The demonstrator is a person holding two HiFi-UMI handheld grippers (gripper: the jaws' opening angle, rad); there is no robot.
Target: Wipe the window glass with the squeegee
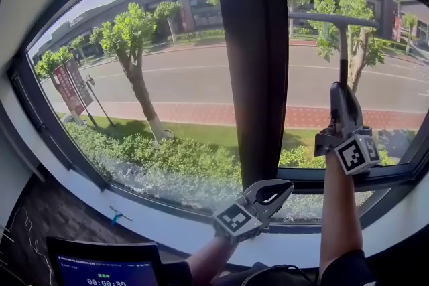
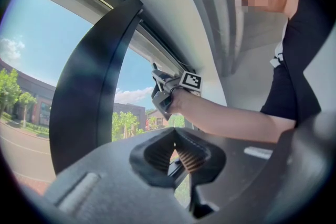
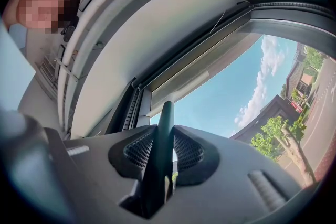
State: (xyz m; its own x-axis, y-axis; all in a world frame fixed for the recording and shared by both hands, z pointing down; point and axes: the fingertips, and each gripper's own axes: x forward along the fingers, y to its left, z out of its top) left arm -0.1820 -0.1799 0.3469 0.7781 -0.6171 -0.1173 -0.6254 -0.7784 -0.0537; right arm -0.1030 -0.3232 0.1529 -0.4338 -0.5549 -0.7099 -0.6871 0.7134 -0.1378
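Observation:
The squeegee stands upright against the right pane of the window glass, with its dark blade across the top of the pane. My right gripper is shut on the lower end of the handle. In the right gripper view the dark handle rises between the ribbed pads. My left gripper hovers low over the sill, just right of the dark mullion, shut with nothing in it. In the left gripper view its jaws meet, and the right gripper is seen beyond them.
A wide white sill runs under the window, with a small blue item lying on it. A dark screen sits at the lower left. The left pane looks out on trees and a road.

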